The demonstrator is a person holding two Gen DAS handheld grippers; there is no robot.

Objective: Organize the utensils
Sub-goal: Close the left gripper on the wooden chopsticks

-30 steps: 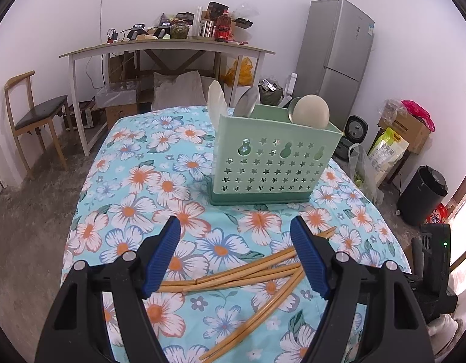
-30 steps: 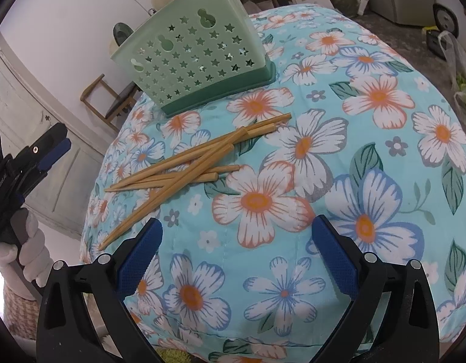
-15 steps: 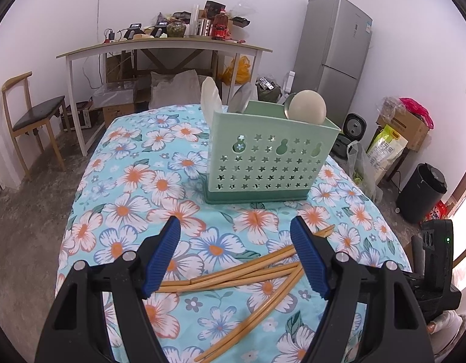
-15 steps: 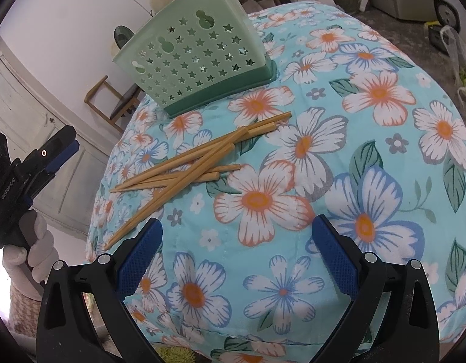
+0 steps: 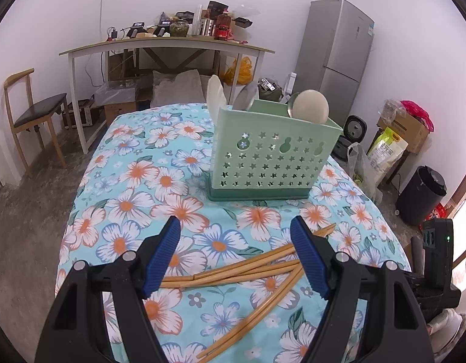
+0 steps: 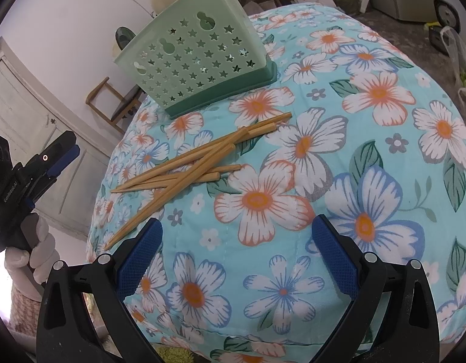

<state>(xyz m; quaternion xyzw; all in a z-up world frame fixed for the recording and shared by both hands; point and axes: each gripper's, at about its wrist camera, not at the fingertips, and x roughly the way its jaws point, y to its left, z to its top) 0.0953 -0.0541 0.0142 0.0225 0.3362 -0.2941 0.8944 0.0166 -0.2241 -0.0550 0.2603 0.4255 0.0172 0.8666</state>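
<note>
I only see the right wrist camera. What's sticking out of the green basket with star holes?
Observer: In the left wrist view, a round cream spoon bowl at one end of the pale green plastic basket, white spoon-shaped pieces at the other.
Operator: Is the left gripper holding anything?
Observer: No, the left gripper is open and empty; the bamboo chopsticks lie loose on the flowered tablecloth.
Operator: What's beside the table?
Observer: A black bin on the floor.
</note>
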